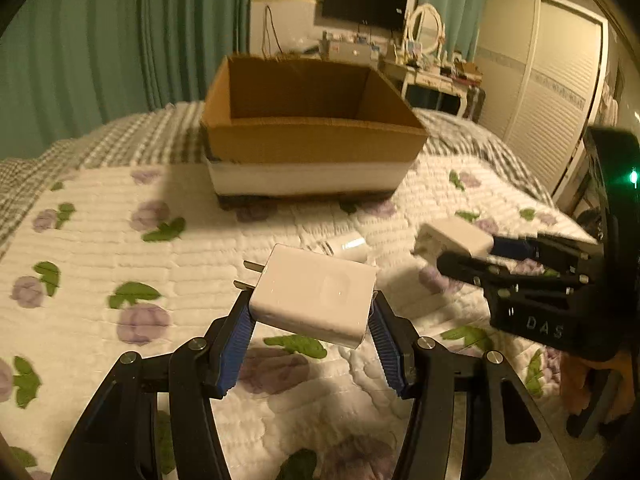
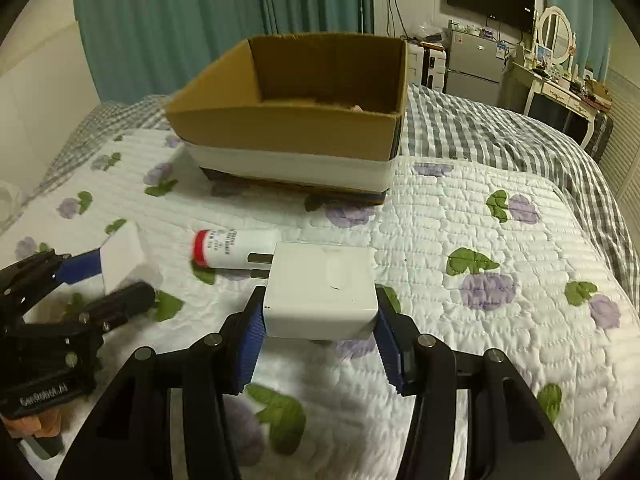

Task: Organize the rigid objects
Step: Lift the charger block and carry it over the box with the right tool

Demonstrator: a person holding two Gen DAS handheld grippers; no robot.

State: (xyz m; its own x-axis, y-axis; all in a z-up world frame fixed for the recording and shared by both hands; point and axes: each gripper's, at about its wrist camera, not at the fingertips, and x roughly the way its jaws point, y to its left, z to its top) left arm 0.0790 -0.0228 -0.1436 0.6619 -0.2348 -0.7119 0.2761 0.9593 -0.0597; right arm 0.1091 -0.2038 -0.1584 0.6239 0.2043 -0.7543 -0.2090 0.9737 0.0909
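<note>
We see the bed's quilt filling both views, white and puffy with stitched ridges, printed with purple flowers and green leaves, and a grey checked blanket lies beyond it toward twelve o'clock. On the quilt at twelve o'clock stands the cardboard box, open-topped, rectangular, matte brown, with a smooth white band around its lower walls. At the bottom of the right wrist view we have the right gripper, black arms with ribbed blue pads, clamped on a white charger: a glossy, blocky plastic cube with rounded edges, its two metal prongs pointing toward nine o'clock, a pad pressing each side. It sits clear of the quilt, well short of the box. The left gripper carries its twin, a second white charger, smooth and rectangular, tilted, with its prongs sticking out toward ten o'clock; both blue pads bear on its flanks, so the jaws are closed on it at a middling width. In the right wrist view that same gripper comes in at nine o'clock, its charger blurred. Just past the right gripper's charger, at eleven o'clock from it, a small white tube lies on its side on the quilt, cylindrical, with a red ring at its left end and dark print we cannot read.
</note>
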